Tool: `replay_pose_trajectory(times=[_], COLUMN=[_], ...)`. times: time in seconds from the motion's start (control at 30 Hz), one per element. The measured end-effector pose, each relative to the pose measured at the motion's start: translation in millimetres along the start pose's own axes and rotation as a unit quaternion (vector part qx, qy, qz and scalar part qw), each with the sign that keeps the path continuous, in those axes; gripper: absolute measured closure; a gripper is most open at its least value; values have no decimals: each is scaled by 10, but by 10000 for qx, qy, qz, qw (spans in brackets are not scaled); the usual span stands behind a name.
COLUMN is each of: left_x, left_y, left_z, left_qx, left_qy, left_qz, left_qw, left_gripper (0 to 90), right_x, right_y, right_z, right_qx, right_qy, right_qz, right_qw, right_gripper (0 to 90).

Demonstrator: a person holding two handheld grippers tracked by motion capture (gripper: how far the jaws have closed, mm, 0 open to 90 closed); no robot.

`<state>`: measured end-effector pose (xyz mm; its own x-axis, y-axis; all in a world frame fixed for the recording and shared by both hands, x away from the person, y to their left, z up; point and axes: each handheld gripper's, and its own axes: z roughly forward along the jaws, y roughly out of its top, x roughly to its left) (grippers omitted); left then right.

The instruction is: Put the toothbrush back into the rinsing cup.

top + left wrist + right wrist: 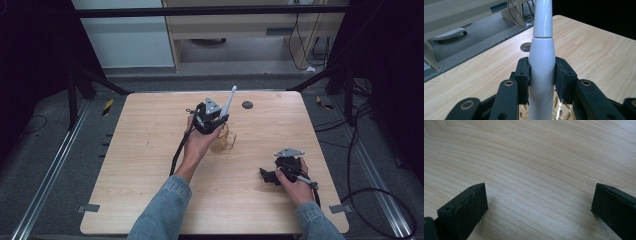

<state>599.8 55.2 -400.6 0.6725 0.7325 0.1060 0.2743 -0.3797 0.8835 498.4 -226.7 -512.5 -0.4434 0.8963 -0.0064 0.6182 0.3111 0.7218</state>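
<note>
While right fingers (539, 207) gape, left fingers (524, 75) clamp white toothbrush (542, 65) btw them — upright.

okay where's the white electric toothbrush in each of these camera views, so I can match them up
High view: the white toothbrush sits centre, slanting up and right from the left gripper, above an amber glass cup.
Left gripper view: it stands mid-frame, clamped between the two black pads; the cup rim shows below.
Right gripper view: wood table between open jaws, no toothbrush.
Shared landmark: the table's round hole.
</note>
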Motion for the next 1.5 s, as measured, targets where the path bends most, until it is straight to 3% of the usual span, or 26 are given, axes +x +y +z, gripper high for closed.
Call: replay_pose_trajectory(times=[1.5], left_x=[-3], left_y=[-153], left_z=[8], left_qx=[221], left_qy=[-7], left_qz=[-80], left_qw=[9997], left_gripper=[666], right_x=[-1], right_y=[0], right_z=[1], right_qx=[-1], right_qy=[-2], right_qz=[-7], right_qw=[10000], right_gripper=[3])
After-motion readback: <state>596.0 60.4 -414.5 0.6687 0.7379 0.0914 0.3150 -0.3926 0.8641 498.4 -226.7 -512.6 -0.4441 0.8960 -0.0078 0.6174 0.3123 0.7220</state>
